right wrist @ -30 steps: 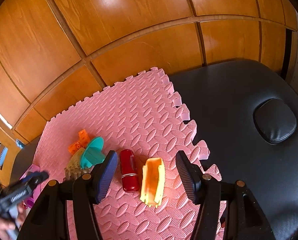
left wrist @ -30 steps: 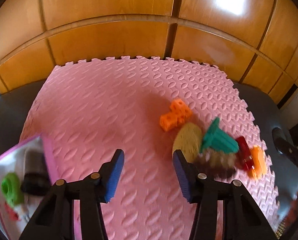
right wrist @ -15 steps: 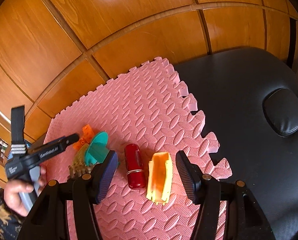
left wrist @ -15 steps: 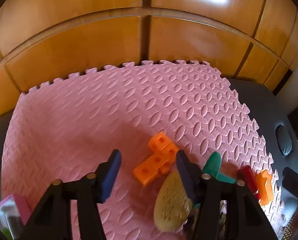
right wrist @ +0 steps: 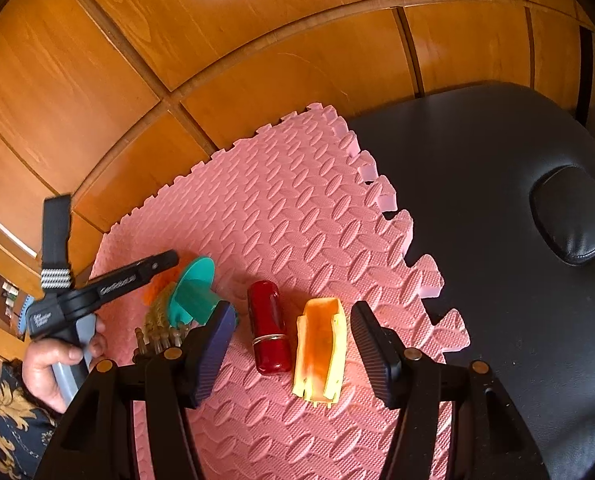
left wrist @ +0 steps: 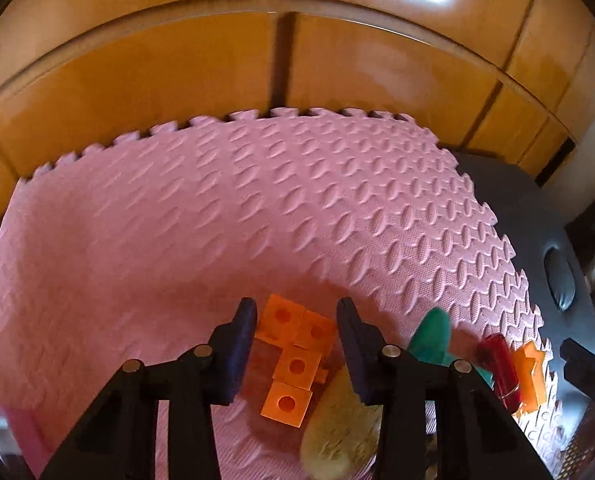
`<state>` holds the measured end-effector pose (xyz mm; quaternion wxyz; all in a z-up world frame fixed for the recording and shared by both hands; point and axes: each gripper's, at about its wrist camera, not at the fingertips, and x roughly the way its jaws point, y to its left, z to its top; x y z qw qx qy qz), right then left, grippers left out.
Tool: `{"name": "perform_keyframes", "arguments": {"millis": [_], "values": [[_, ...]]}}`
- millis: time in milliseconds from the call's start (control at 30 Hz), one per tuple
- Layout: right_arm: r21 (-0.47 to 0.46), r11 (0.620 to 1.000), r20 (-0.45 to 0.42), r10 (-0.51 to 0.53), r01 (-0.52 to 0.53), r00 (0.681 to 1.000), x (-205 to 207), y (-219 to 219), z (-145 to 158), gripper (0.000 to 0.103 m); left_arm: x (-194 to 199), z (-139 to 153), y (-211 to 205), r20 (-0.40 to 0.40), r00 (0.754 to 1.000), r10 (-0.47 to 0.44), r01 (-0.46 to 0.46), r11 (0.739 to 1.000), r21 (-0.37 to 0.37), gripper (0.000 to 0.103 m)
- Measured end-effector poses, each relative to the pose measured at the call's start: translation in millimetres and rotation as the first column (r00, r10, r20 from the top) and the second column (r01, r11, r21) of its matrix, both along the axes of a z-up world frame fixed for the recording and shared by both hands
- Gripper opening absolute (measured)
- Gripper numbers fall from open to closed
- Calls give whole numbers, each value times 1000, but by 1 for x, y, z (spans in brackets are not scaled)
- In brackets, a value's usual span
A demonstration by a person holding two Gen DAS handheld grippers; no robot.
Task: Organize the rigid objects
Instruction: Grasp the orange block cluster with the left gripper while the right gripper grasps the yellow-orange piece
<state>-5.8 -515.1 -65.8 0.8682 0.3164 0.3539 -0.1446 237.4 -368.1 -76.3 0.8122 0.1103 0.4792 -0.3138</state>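
Now the left gripper (left wrist: 295, 326) straddles the orange plastic linked-cube block (left wrist: 295, 354) on the pink foam mat (left wrist: 257, 220).
Both fingers apart; lower squarely and close across the cubes, clear of the tan oval brush (left wrist: 341, 436); right gripper (right wrist: 291, 346) waits open-fingered over the red cylinder (right wrist: 269, 332) and orange plastic shell (right wrist: 321, 346).

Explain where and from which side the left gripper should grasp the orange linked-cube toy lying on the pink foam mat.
Grip the two side-by-side cubes at the far end of the orange plastic linked-cube piece, coming down from above. It lies flat on the pink foam mat, and the open left gripper already brackets that pair, whose flat outer faces probably suit the pads.
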Motion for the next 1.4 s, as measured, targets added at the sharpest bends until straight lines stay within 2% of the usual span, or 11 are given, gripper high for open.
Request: {"name": "perform_keyframes", "arguments": {"millis": [200,300,600,667,733,800,900,1067,1133,1300,1400], "values": [[5,1000,-2,-26,26,1000,-3,-5,-1,61,-12,0,34,-22,999,45,-45,999,-7,41],[3,999,-6,-33,33,999,-3,-6,-2,61,-23,6,50,-20,998,58,-59,998,-16,19],[-20,999,-18,-51,51,999,-6,-6,-1,61,-41,7,84,-97,987,125,-129,991,-36,20],[-15,998,-24,-57,57,998,-7,-8,-3,61,-51,9,88,-84,989,123,-126,991,-39,21],[-8,998,-26,-62,62,998,-7,-10,-4,61,-61,10,88,-77,991,113,-116,992,-42,27],[-1,998,-27,-64,64,998,-7,-10,-4,61,-70,10,89,-81,991,107,-111,992,-54,44],[-7,998,-27,-59,59,998,-7,-9,-3,61,-83,7,84,-71,992,100,-104,993,-47,52],[-10,998,-26,-62,62,998,-7,-9,-3,61,-84,-4,68,-68,993,100,-100,995,1,49],[-10,998,-23,-66,66,998,-8,-9,-3,61,-79,-10,64,-63,991,122,-120,992,23,44],[-9,995,1,-102,102,995,-13,-16,0,61,-80,-13,58,47,993,111,-114,991,72,29],[12,991,16,-136,136,991,-18,-25,0,61,-81,-14,65,59,992,110,-114,991,74,28]]}}
